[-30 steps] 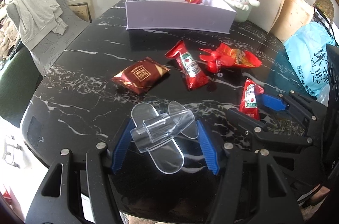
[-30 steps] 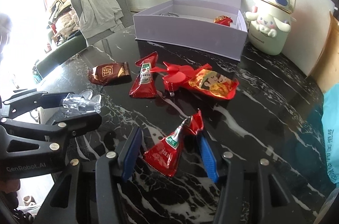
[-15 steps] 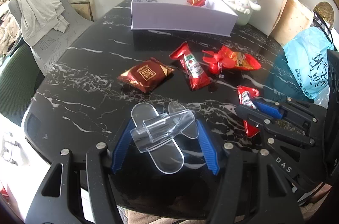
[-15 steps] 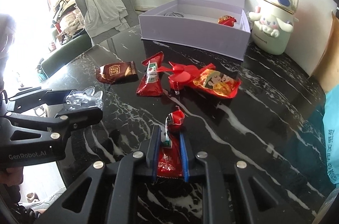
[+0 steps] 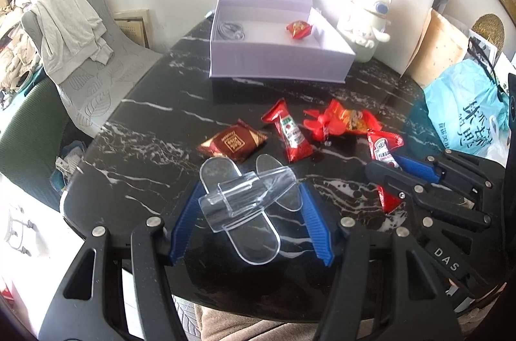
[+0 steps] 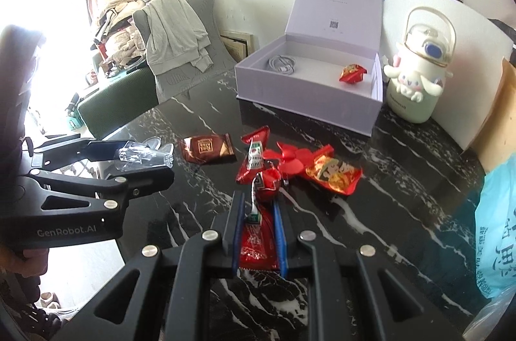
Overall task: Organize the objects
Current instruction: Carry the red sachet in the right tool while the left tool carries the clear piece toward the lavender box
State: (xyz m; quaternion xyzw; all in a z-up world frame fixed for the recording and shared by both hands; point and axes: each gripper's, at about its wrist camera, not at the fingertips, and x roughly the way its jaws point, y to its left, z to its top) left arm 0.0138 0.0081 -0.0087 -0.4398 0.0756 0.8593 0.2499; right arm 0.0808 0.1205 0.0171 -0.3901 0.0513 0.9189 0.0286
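so right tool (image 6: 258,213) is clamped on a red ketchup packet (image 6: 258,239) just off the desk (image 6: 403,212), left tool (image 5: 246,205) grips a clear plastic piece (image 5: 245,197), both probably headed for the open lavender box (image 6: 303,102) at the far side.

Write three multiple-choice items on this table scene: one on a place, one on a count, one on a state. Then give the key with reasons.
1. Where does the coiled white cable lie?
A. in the open lilac box
B. on the chair
C. under the blue bag

2. How many ketchup sachets show?
A. one
B. two
C. four

3. How does the right gripper stand?
A. open above the box
B. shut on a ketchup sachet
C. shut on a cup

Key: 1 A, the cable rests on the box floor. 2 B, one held, another ketchup sachet on the table. 3 B, both fingers press the sachet.
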